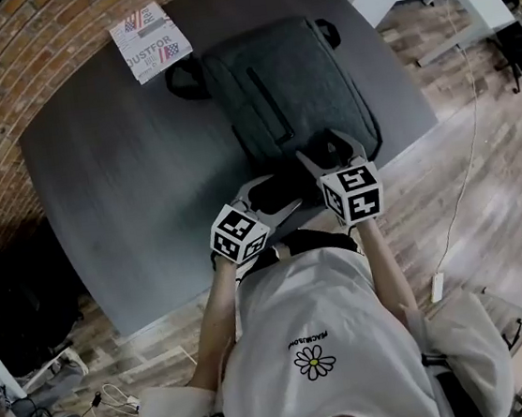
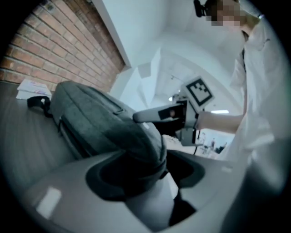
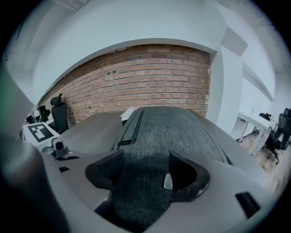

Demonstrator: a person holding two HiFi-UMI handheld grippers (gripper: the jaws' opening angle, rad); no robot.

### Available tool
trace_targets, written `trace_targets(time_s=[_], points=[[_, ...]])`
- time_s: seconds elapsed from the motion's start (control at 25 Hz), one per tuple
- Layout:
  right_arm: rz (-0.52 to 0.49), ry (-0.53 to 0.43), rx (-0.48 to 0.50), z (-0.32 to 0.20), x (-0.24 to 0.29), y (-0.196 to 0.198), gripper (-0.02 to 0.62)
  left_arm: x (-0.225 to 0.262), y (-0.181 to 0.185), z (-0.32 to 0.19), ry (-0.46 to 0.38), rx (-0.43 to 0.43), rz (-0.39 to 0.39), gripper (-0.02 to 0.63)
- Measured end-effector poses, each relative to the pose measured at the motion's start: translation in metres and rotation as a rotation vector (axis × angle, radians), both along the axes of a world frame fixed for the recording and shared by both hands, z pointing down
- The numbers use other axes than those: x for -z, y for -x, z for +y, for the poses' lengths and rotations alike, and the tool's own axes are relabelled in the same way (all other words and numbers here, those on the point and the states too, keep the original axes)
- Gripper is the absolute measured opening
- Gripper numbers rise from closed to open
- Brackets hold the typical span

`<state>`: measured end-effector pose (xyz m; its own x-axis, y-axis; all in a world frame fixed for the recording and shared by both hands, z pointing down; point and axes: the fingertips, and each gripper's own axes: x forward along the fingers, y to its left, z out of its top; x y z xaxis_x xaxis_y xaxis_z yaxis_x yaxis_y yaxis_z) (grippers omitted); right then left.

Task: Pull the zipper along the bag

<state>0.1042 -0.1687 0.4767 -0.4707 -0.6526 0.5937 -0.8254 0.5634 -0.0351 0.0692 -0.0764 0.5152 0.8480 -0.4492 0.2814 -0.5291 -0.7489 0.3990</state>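
Head view: a grey bag (image 1: 307,79) lies on the dark surface (image 1: 116,183), its long axis running from the person's edge away toward the far edge.
Paper: a printed sheet (image 1: 150,41) lies at the far left, just beside the bag's far end and clear of both tools.
Left tool: the left tool (image 1: 274,196) sits at the bag's near-left corner. Its own view shows the jaws spread, with that rounded corner (image 2: 136,150) between them and no pad pressing on it.
Zipper: a dark zipper line (image 1: 265,103) runs lengthwise down the bag's top face, left of centre, straight ahead of both tools. In the right gripper view its near end (image 3: 125,142) lies ahead and left of the jaws.
Right tool: the right tool (image 1: 331,152) is over the bag's near end and looks the nearer of the two to that line. Its jaws are spread astride the grey fabric (image 3: 145,182), gripping nothing that I can see.
Hidden: a pale tab (image 3: 168,181) sits against the right jaw; I cannot tell whether it is a zipper pull. The tools cover the bag's near edge in the head view, and any zipper along the side seam cannot be made out.
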Motion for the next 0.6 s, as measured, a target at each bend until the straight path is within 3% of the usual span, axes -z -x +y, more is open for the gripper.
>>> trace_targets(time_s=[0.24, 0.44, 0.52, 0.6], points=[[-0.042, 0.032, 0.007, -0.001, -0.006, -0.002, 0.313, 0.013, 0.024, 0.005, -0.065, -0.04, -0.04, 0.27], [-0.049, 0.031, 0.009, -0.001, -0.007, -0.003, 0.311, 0.032, 0.116, -0.063, -0.116, 0.221, -0.009, 0.257], [-0.053, 0.036, 0.011, 0.0, -0.007, -0.004, 0.311, 0.023, 0.145, -0.093, -0.107, 0.302, -0.046, 0.214], [-0.054, 0.039, 0.013, 0.0, -0.008, -0.004, 0.311, 0.009, 0.158, -0.115, -0.121, 0.313, -0.135, 0.168]])
